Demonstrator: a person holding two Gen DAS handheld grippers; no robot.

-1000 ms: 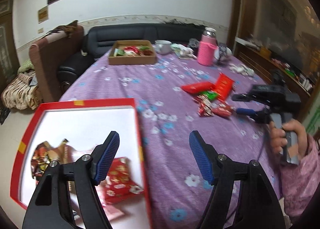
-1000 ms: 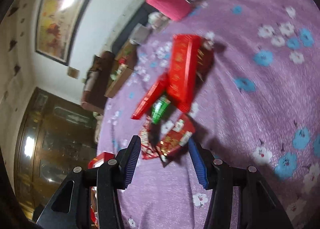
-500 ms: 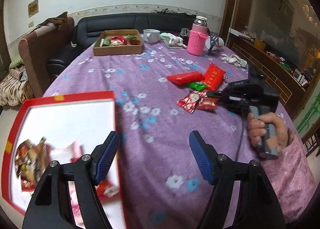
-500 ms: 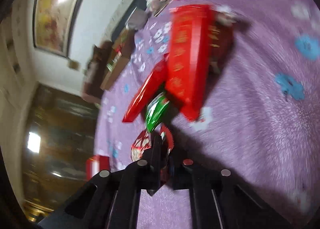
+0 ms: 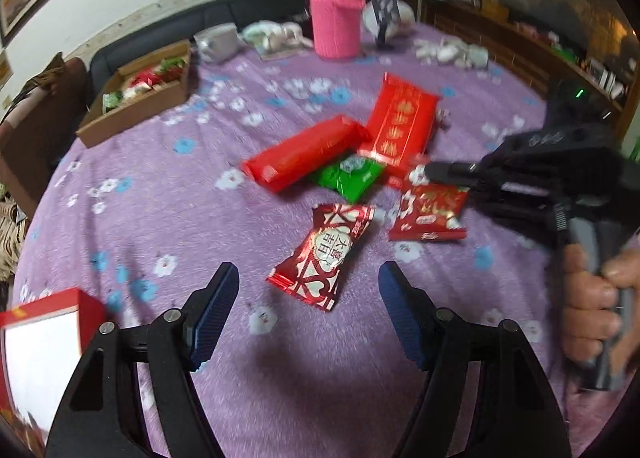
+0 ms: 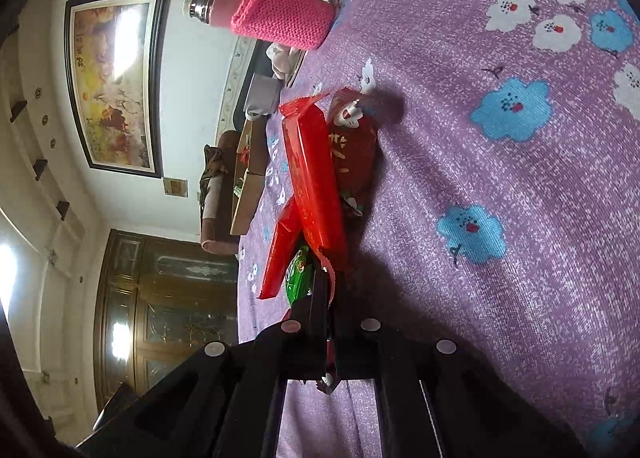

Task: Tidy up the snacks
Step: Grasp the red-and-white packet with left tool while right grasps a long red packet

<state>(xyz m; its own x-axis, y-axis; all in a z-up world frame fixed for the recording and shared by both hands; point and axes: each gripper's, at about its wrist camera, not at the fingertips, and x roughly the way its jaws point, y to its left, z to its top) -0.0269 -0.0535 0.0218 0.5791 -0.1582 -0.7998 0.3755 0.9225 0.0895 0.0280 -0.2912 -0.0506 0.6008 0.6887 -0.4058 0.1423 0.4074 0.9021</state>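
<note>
Snack packets lie on the purple flowered tablecloth [image 5: 180,186]. My left gripper [image 5: 308,308] is open and empty, just short of a red heart-patterned candy packet [image 5: 322,254]. My right gripper [image 5: 434,172] is shut on a small red snack packet [image 5: 430,212]; in the right wrist view [image 6: 330,298] only a sliver of that packet shows between the closed fingers. Beyond lie a long red packet [image 5: 304,154], a green packet [image 5: 350,176] and a flat red packet [image 5: 402,124]. The red box [image 5: 44,332] with a white inside sits at the lower left.
A cardboard box of snacks [image 5: 138,92] stands at the far left. A flask in a pink knitted sleeve [image 5: 334,24], a cup [image 5: 218,42] and white clutter [image 5: 452,52] line the table's far edge. A sofa and a wooden cabinet lie beyond.
My left gripper has swung right, from over the red box to the loose packets. My right gripper has closed on the small red packet.
</note>
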